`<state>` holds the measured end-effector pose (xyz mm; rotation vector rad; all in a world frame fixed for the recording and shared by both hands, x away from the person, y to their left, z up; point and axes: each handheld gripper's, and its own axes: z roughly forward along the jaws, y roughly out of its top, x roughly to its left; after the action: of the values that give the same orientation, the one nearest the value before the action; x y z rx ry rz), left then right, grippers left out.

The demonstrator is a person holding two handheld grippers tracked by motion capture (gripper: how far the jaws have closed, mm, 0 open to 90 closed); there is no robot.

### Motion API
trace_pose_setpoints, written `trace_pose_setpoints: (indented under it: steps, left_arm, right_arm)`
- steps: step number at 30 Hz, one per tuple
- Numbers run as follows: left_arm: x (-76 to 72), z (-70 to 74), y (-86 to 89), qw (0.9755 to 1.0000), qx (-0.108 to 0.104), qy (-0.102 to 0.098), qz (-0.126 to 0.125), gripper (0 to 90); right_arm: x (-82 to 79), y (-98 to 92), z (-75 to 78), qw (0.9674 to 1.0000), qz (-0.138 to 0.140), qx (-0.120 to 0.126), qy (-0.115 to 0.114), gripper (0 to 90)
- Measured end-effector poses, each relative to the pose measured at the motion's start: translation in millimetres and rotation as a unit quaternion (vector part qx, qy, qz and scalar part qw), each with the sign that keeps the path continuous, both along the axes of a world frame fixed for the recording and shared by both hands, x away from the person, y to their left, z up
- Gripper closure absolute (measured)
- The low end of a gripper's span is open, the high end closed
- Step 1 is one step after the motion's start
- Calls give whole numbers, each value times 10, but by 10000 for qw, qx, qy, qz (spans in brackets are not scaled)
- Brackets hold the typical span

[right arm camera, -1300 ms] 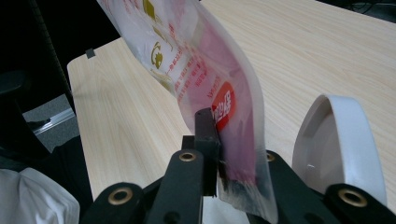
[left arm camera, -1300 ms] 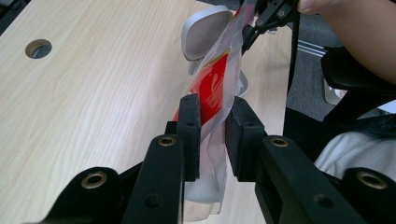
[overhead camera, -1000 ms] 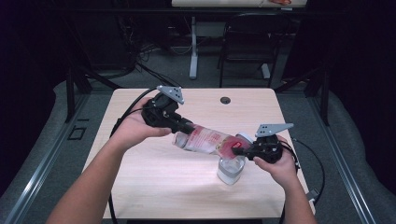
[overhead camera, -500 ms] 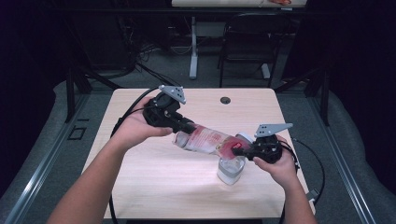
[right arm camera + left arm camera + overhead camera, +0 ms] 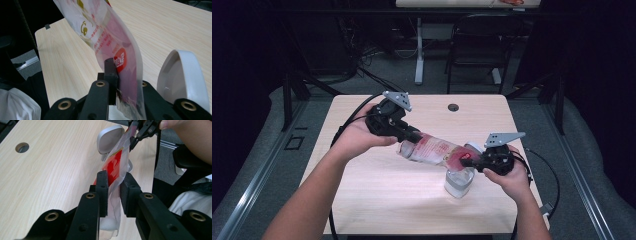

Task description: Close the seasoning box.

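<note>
Thin plastic pouch (image 5: 437, 149), printed red, hangs at centre frame between the left gripper (image 5: 404, 134) and right gripper (image 5: 468, 161), each with jaws clamped on one end, above a white cup (image 5: 458, 182) on the surface (image 5: 377, 195). It looks light, limp and slippery; the flat sealed ends seem the safest hold.

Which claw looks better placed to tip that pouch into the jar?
Probably the left claw: it pinches the translucent red-printed plastic pouch's raised far end, while the right claw holds the end above the lidded clear jar.
</note>
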<state>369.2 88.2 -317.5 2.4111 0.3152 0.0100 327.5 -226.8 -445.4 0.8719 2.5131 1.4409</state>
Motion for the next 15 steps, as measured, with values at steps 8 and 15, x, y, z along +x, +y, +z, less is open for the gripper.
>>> trace_pose_setpoints:
  steps: [8, 15]
  left_arm:
    - [11, -4, 5, 10000, -9, 4, 0, 783]
    - [33, 1, 4, 10000, -39, 16, 42, 785]
  right_arm:
    - [-5, -4, 7, 10000, 36, 12, 23, 875]
    - [-19, -26, 29, 9999, 97, 84, 59, 881]
